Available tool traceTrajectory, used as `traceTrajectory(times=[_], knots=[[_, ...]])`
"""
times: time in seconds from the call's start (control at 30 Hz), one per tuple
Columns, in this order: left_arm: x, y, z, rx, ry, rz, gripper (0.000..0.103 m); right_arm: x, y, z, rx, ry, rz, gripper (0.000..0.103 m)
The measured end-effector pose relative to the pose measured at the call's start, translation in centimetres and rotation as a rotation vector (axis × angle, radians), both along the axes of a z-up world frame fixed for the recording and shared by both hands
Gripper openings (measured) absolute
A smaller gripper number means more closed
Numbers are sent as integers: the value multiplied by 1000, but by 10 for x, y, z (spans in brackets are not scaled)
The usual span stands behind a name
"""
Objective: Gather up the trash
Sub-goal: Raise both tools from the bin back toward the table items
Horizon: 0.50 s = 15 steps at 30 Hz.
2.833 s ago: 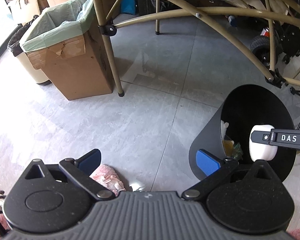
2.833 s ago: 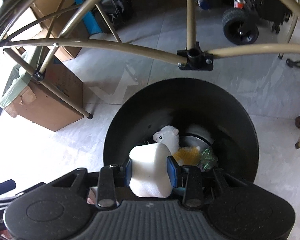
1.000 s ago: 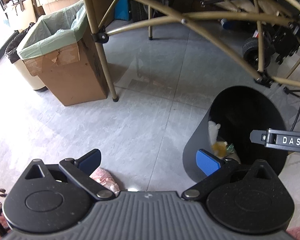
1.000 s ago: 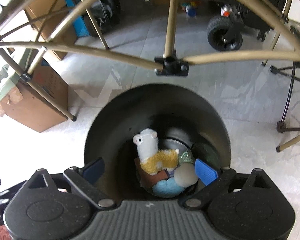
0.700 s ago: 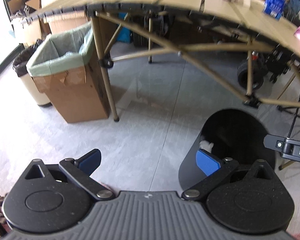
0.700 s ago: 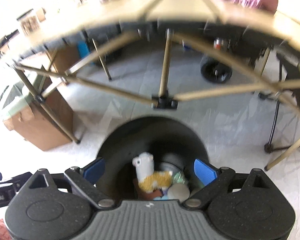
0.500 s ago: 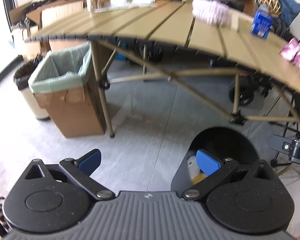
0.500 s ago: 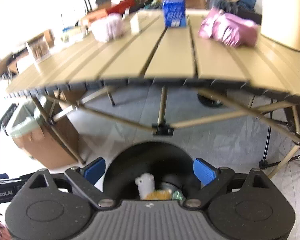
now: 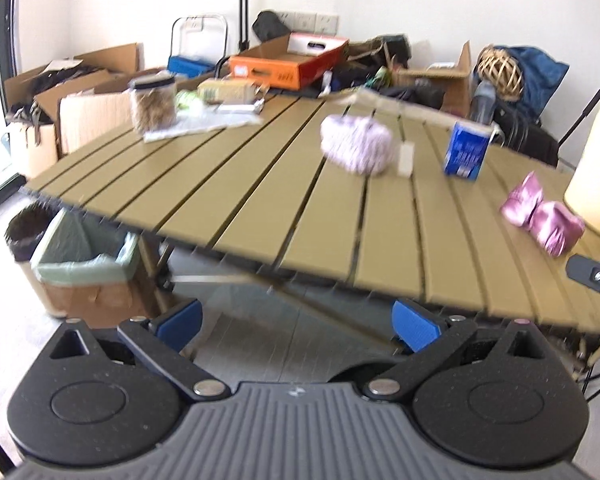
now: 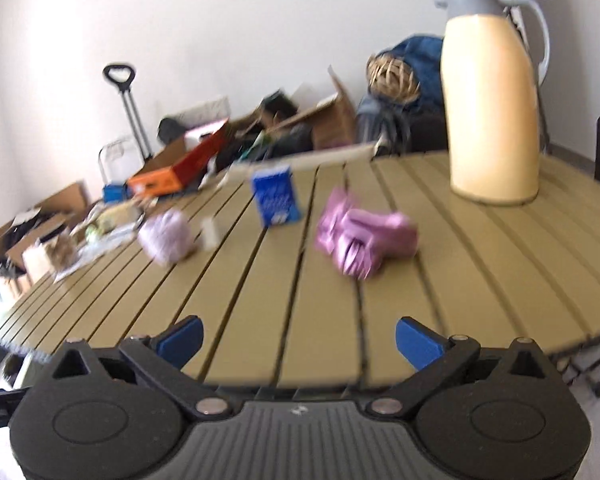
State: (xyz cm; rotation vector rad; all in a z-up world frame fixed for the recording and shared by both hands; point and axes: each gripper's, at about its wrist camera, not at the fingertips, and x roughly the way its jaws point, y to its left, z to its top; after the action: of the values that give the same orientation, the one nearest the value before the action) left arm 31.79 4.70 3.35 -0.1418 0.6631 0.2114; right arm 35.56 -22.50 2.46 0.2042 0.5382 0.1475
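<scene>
Both my tools are empty with their jaws spread wide. The left tool (image 9: 296, 324) sits at the near edge of the slatted worktop (image 9: 260, 196); the right tool (image 10: 298, 338) is just above that edge. On the worktop I see a crumpled pink wrapper (image 10: 364, 238) nearest the right tool, a blue carton (image 10: 276, 196) behind it, and a pale purple wad (image 10: 166, 236) further left. A cream jug (image 10: 494, 92) stands right of the wrapper.
</scene>
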Motion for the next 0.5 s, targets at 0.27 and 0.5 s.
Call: traceTrajectory(times=[0.27,0.5], knots=[[58,-12,21,-12,-51,-8,103,70,-20,11,-45,-48,-41,103],[115,-7,25,-21,-51,13,103,124,-17,8,-59,-28,-74,103]])
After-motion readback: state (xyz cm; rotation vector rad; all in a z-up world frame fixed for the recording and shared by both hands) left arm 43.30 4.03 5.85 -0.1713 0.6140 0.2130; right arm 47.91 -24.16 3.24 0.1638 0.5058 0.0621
